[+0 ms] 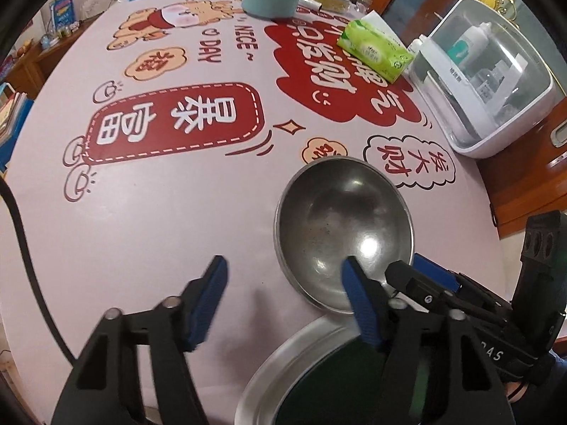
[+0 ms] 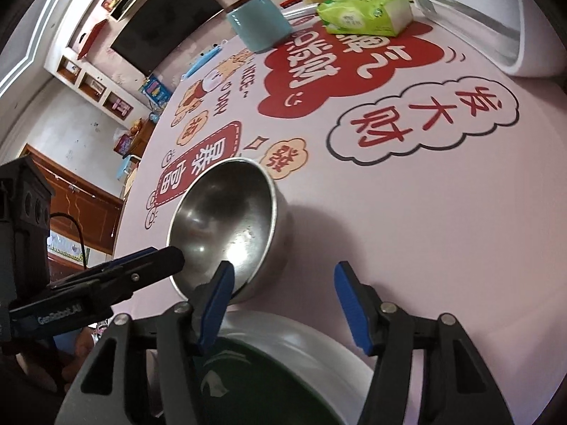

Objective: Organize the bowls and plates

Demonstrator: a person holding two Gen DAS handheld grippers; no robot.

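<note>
Steel bowl (image 1: 343, 233), upright on the bench (image 1: 170, 212) just beyond the plate (image 1: 301, 357); both hand-held grippers, left (image 1: 283, 301) and right (image 2: 283, 304), gape wide, so we should straddle its near rim squarely before closing.

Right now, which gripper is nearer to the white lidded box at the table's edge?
Right. The right gripper sits on the box's side of the steel bowl; the left gripper is at the bowl's other side, farther away.
</note>
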